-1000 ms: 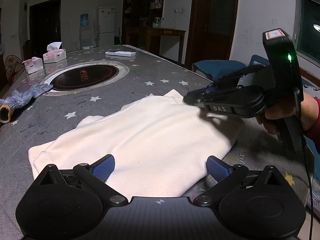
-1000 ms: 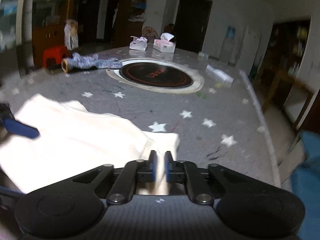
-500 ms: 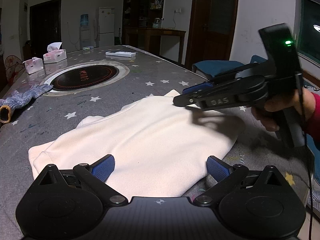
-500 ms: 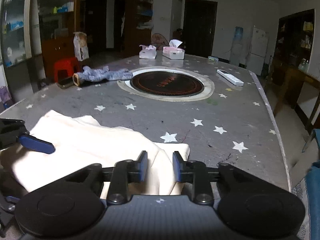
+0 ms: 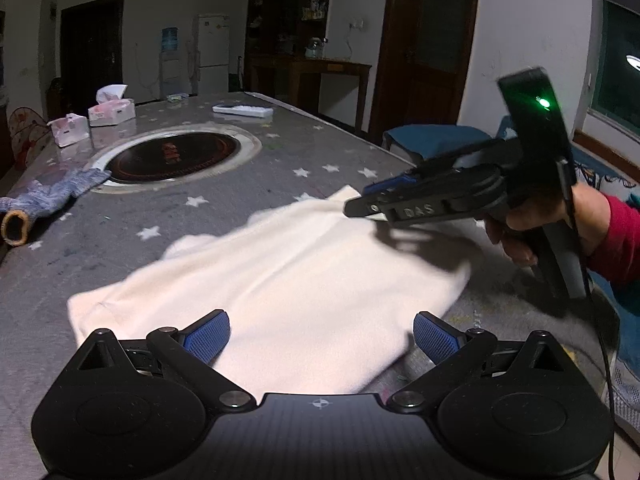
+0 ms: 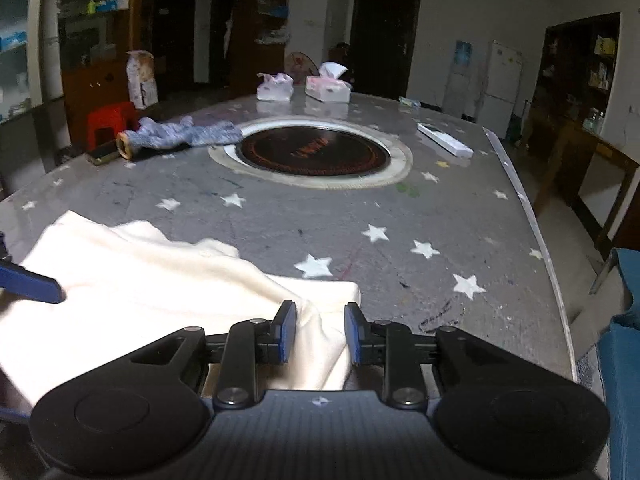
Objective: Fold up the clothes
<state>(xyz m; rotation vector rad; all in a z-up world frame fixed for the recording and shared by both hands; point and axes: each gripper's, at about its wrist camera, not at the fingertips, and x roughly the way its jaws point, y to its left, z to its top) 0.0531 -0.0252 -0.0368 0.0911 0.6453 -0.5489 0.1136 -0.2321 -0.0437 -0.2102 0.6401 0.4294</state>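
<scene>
A cream garment (image 5: pixel 304 284) lies folded flat on the grey star-print table (image 5: pixel 224 208). My left gripper (image 5: pixel 320 336) hovers wide open over its near edge, nothing between the blue pads. The right gripper (image 5: pixel 356 200), held by a hand in a red sleeve, is raised just above the garment's far right corner. In the right wrist view the garment (image 6: pixel 140 280) spreads to the left, and my right gripper (image 6: pixel 318 330) stands open with a ridge of the cloth's corner lying between its fingers, not pinched.
A round black hotplate (image 6: pixel 316 152) is set in the table's middle. A blue-grey knit glove (image 6: pixel 180 136), two tissue boxes (image 6: pixel 328 88) and a white remote (image 6: pixel 444 144) lie beyond it. A blue chair (image 5: pixel 432 140) stands off the right edge.
My right gripper opened from shut, letting go of the garment's corner, and lifted back slightly to the right. The left gripper stayed open and still.
</scene>
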